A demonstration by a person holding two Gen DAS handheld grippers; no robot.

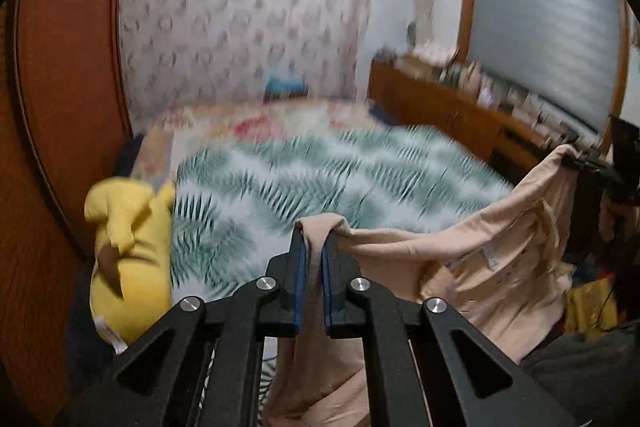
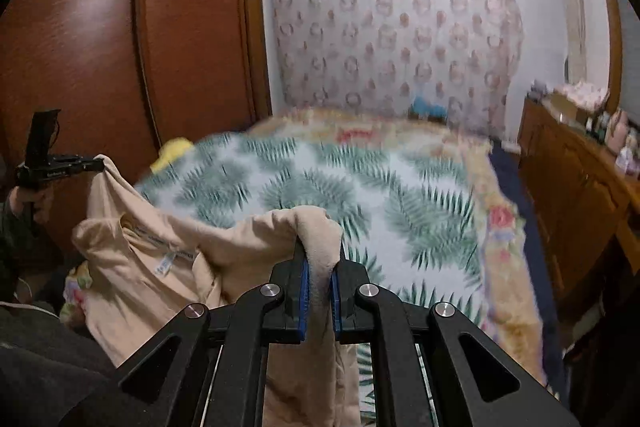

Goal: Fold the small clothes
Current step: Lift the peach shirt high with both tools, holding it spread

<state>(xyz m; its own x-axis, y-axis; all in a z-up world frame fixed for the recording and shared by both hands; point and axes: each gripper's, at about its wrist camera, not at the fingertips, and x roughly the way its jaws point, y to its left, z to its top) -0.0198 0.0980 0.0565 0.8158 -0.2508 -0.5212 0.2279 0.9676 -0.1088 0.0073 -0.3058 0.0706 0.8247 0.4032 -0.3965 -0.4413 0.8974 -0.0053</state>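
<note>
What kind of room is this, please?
Most likely a home bedroom: a bed with a leaf-print blanket, a tall wooden wardrobe, and a low wooden cabinet along the wall with small items on top.

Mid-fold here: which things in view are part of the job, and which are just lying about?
Part of the job:
- beige garment, held up between both grippers
- left gripper, shut on it
- right gripper, shut on it
- bedspread, leaf-patterned, the likely folding surface

Lying about:
- yellow plush toy at the bed's edge
- wardrobe
- dresser with clutter on top
</note>
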